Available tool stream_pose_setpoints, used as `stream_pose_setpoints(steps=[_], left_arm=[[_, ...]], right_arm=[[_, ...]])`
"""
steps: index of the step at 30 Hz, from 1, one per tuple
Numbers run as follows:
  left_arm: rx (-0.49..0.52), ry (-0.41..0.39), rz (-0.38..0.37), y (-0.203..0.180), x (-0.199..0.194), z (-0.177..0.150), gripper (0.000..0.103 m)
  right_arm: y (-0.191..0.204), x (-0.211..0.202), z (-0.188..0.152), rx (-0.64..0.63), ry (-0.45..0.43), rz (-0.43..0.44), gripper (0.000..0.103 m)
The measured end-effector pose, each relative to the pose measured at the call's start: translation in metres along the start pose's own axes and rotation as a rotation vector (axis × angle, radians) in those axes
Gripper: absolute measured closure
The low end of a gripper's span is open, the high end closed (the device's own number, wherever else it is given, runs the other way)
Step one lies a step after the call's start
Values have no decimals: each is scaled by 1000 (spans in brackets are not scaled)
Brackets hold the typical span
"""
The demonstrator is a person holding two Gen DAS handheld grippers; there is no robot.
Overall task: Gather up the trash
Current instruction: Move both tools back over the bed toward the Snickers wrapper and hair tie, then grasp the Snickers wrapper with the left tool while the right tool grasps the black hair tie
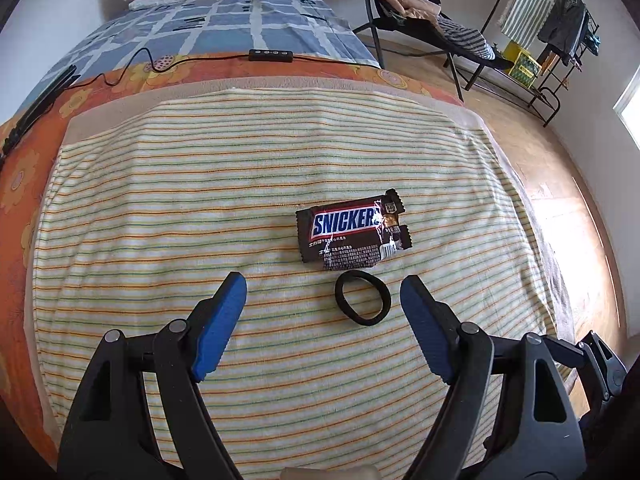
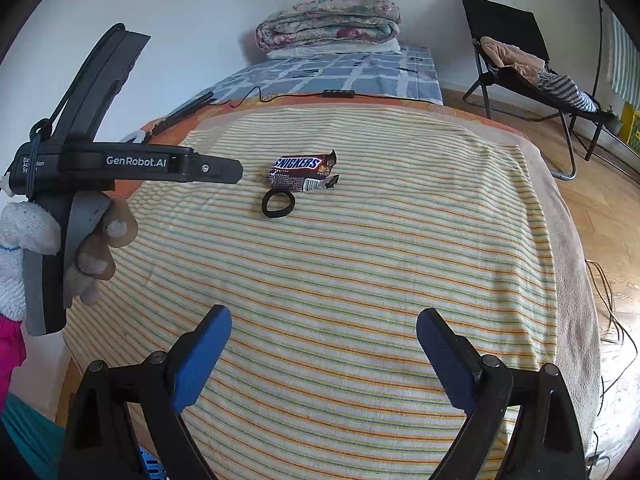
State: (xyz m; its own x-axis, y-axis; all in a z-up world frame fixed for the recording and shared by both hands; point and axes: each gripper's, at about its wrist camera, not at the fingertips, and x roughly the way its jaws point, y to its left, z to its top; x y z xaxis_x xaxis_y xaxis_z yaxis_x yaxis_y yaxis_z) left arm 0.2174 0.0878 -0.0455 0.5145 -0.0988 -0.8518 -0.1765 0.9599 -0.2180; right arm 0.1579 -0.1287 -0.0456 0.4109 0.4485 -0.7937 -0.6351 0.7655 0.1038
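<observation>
Both tongs are spread wide with nothing between the blue pads: the left gripper (image 1: 323, 285) hangs over the striped towel (image 1: 200, 184) right behind the black hair tie (image 1: 362, 298), and the right gripper (image 2: 324, 320) sits further back over the towel's near edge, well apart from everything. Torn Snickers wrapper (image 1: 352, 232) is lying flat around the middle of the towel, a bit toward the far edge, with the hair tie just beside it on the near side, maybe touching, hard to tell. A gloved hand (image 2: 94, 252) holds the left tool's handle.
</observation>
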Motion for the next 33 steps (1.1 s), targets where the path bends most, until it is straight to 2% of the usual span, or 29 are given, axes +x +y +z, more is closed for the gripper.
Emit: stream_pose_setpoints(steps=[8,10,12,15,16,17,18,19,22,26,29,33], left_arm=[[-20,40,-3,3,44,20,21],[-23,25,-1,3,48,23,23],[-21,15,9,4,49,25,33],[14,0,45,1,50,27,57],[24,-4,42,0,50,27,68],[28,-7,37,0,51,27,75],[32,-14,38,-1,51,27,77],[36,-19,33,-1,50,26,86],[30,-32,23,1,50,25,93],[-6,-50,-6,11,45,27,96],[-20,-62,-13,18,40,28,97],[-40,-83,-5,29,32,29,97]], right_arm=[[11,33,14,-39,-6,23,8],[13,41,17,-40,-3,27,8],[15,47,21,-43,-2,27,8],[18,56,27,-44,-6,26,10],[18,59,28,-44,-6,28,10],[19,62,30,-43,-6,31,11],[19,65,32,-39,-4,37,11],[20,68,35,-33,-2,44,11],[20,77,42,-17,-2,59,14],[22,88,49,-9,4,55,17],[25,95,54,-7,10,57,23],[32,105,59,-11,19,44,24]])
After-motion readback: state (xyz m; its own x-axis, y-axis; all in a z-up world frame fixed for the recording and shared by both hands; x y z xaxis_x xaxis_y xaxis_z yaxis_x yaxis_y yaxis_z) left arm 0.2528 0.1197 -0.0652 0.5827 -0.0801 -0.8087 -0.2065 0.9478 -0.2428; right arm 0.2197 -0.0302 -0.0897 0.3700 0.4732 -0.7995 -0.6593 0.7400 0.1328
